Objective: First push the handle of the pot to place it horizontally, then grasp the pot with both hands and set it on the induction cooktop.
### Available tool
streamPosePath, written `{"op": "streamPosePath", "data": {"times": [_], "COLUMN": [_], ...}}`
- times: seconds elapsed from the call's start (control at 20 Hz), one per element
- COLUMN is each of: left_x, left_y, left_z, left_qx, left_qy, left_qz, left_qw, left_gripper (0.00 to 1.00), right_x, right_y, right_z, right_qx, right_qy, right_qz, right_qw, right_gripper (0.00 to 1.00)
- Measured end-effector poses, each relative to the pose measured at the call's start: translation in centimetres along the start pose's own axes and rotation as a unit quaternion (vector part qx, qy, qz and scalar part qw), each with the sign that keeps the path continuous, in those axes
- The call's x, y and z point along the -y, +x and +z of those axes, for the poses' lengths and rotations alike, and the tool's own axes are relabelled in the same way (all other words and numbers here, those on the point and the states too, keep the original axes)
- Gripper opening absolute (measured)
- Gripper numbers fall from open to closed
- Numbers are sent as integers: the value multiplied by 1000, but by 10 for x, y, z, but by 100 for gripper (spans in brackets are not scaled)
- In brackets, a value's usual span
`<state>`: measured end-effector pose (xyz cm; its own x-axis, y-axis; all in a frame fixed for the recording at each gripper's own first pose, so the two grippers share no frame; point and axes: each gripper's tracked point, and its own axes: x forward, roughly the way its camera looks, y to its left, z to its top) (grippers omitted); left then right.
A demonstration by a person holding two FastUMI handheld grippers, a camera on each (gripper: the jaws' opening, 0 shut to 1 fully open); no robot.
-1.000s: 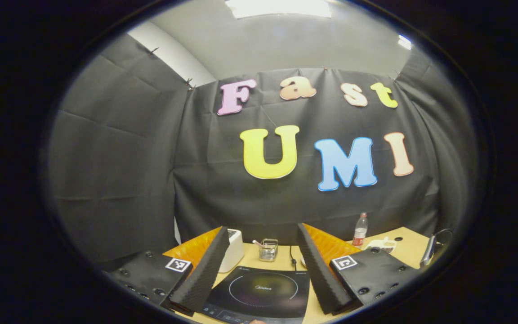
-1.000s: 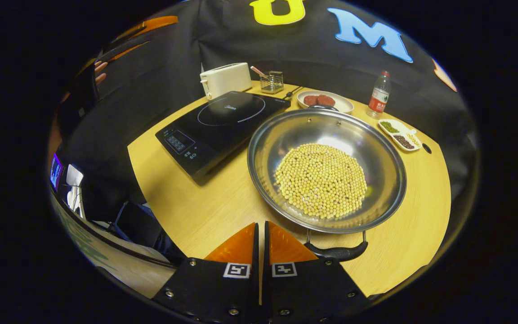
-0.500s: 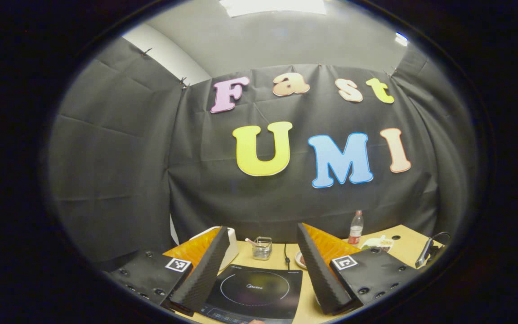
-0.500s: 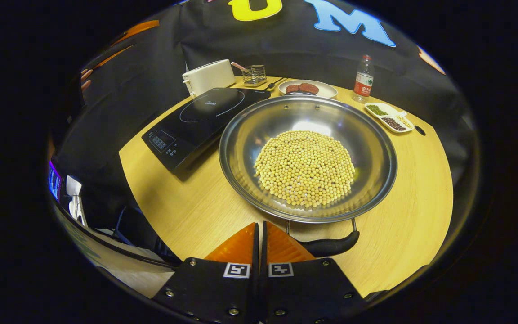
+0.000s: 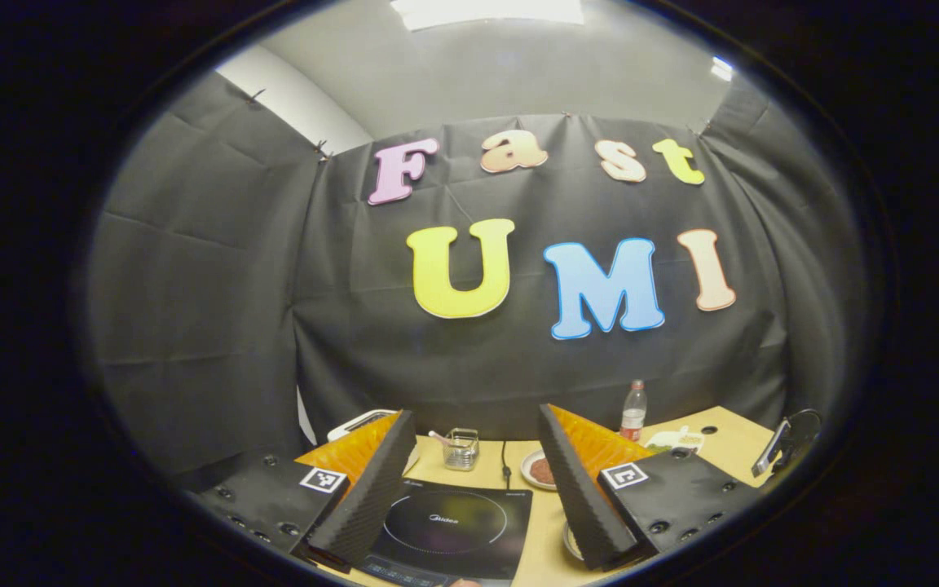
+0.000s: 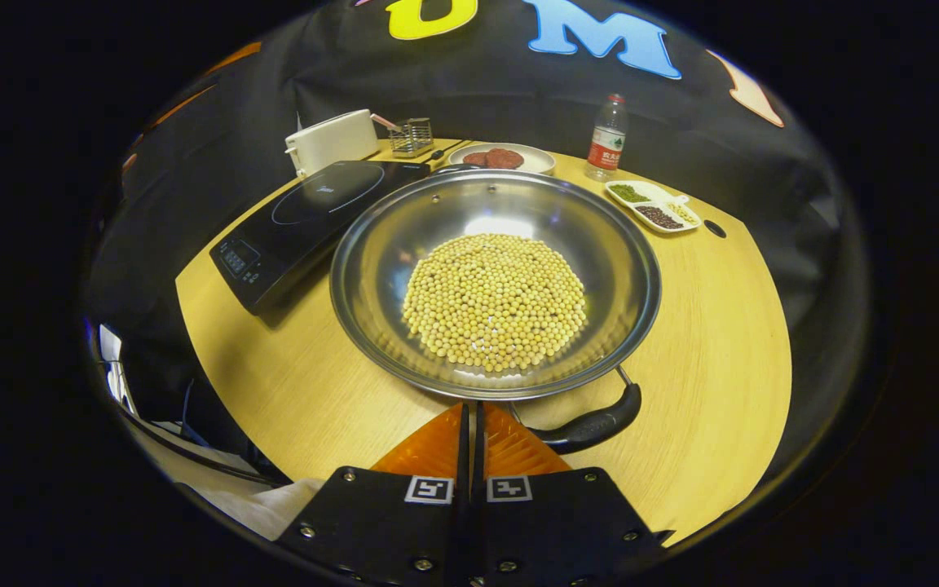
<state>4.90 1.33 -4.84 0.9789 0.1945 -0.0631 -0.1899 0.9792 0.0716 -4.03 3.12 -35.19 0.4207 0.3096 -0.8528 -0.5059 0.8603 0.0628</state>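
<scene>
I count one pot (image 6: 495, 285) of yellow beans on the round table (image 6: 722, 391), just right of one induction cooktop (image 6: 306, 220). Its near handle (image 6: 592, 424) sits beside my right gripper (image 6: 473, 420), whose jaws are pressed together on nothing, tips at the pot's rim. My left gripper (image 5: 473, 481) hangs spread wide above the cooktop, empty. Behind stand one toaster (image 6: 331, 140), one wire caddy (image 6: 412, 136), one plate (image 6: 502, 156), one bottle (image 6: 605, 137) and one divided dish (image 6: 653, 208).
</scene>
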Motion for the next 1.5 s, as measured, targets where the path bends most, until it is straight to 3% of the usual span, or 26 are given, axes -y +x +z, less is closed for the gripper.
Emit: {"op": "streamPosePath", "data": {"times": [0.1,0.15,0.4,1.0,1.5], "left_x": [6,9,21,38,63], "left_y": [3,4,8,8,2], "left_z": [0,-1,-2,-10,-25], "left_qx": [-2,-3,-4,-12,-30], "left_qy": [2,1,5,18,37], "left_qz": [0,0,3,27,48], "left_qw": [1000,1000,1000,999,998], "left_gripper": [94,100,100,100,100], "right_x": [15,21,47,124,172], "right_y": [2,1,2,12,21], "right_z": [-1,0,0,21,43], "right_qx": [-6,-9,-20,-10,31], "right_qy": [-6,-9,-4,46,108], "right_qz": [-28,-38,-66,-91,-106], "right_qw": [1000,999,998,995,988], "right_gripper": [1,1,1,1,1]}}
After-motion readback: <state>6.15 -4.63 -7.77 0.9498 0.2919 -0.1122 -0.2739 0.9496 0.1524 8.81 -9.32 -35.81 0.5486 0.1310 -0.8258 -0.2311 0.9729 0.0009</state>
